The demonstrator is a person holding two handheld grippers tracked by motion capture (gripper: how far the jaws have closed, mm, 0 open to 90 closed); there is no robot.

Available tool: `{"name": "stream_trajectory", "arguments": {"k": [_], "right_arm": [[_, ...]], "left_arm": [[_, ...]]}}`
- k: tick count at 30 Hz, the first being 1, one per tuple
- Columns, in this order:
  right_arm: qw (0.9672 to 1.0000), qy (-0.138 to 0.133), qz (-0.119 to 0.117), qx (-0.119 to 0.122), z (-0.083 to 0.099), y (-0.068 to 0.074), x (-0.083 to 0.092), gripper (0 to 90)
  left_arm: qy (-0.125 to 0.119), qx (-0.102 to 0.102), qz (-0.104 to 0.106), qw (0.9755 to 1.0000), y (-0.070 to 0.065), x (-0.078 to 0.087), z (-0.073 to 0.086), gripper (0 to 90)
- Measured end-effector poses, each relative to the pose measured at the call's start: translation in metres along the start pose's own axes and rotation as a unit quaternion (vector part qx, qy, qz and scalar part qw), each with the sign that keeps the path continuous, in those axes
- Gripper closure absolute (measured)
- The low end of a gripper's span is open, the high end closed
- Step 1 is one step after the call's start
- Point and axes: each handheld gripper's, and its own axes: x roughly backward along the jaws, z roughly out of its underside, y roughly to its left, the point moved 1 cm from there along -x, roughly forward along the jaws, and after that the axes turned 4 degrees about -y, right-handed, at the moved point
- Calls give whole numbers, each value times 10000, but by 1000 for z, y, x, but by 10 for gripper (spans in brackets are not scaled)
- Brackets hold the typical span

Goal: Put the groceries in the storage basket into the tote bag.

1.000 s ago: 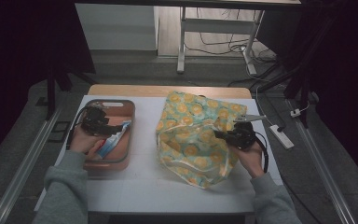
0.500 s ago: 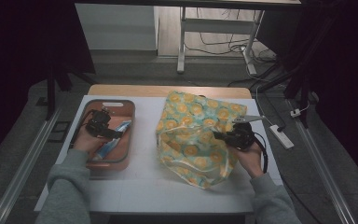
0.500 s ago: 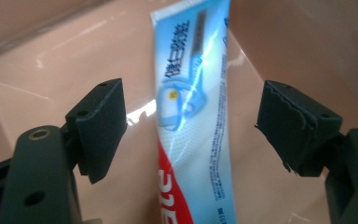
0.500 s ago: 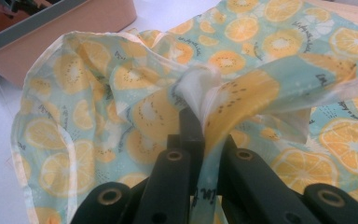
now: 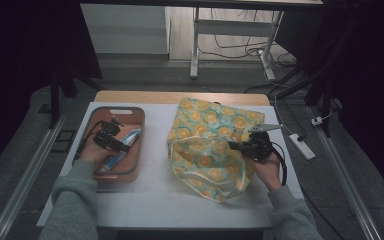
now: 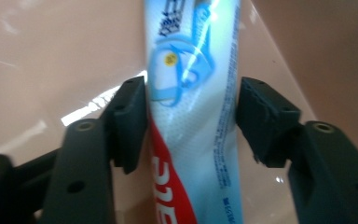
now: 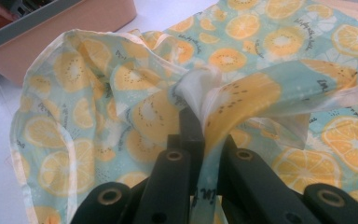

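On the left part of the white worktop (image 5: 150, 200) stood a pink tray (image 5: 135, 117) with a grey rim, and a toothpaste tube (image 5: 121, 150) lay inside it, slanted along the tray floor. The left gripper (image 5: 114, 142) was lowered into the tray over this tube. In the left gripper view the tube (image 6: 193, 116) ran straight up between the two black jaws. The jaws had just been closing on it; the left one seemed to touch the side of the tube, while the right one was just beside it with a thin gap, so the tube was between them but not yet clamped.

To the right of the tray, near but apart from it, lay a thin bag (image 5: 205, 145) printed with orange slices on a light green ground. The right gripper (image 5: 240, 146) rested on the right side of it. In the right gripper view the jaws were pressed together on a gathered fold of the bag (image 7: 98, 93), and the material rose from between them in a bunch. A part of the tray (image 7: 74, 25) was visible in the upper left corner of that view.
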Motion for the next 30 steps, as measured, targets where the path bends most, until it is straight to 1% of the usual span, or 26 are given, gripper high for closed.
{"name": "stream_trajectory", "arguments": {"k": [2, 4, 11, 15, 19, 26, 30], "right_arm": [[10000, -18, -2, 3, 0, 0, 0, 894], [10000, -22, -13, 10, 0, 0, 0, 894], [10000, -28, -8, 14, 0, 0, 2, 894], [10000, -31, -7, 9, 0, 0, 2, 894], [10000, -23, -1, 15, 1, -1, 1, 894], [10000, -24, 19, 14, 1, -1, 2, 894], [10000, -25, 35, 18, 1, -2, 3, 894]], "left_arm": [[11, 35, 11, 10000, 0, 0, 0, 468], [14, 87, 88, 9999, 1, 0, 0, 493], [44, 45, 151, 9999, -1, 3, 0, 588], [-21, 96, 273, 9996, 2, 6, 2, 654], [-54, 77, 294, 9995, 1, 8, 2, 708], [-112, 114, 400, 9991, 4, 12, 3, 749], [-181, 143, 316, 9992, 6, 16, 5, 757]]}}
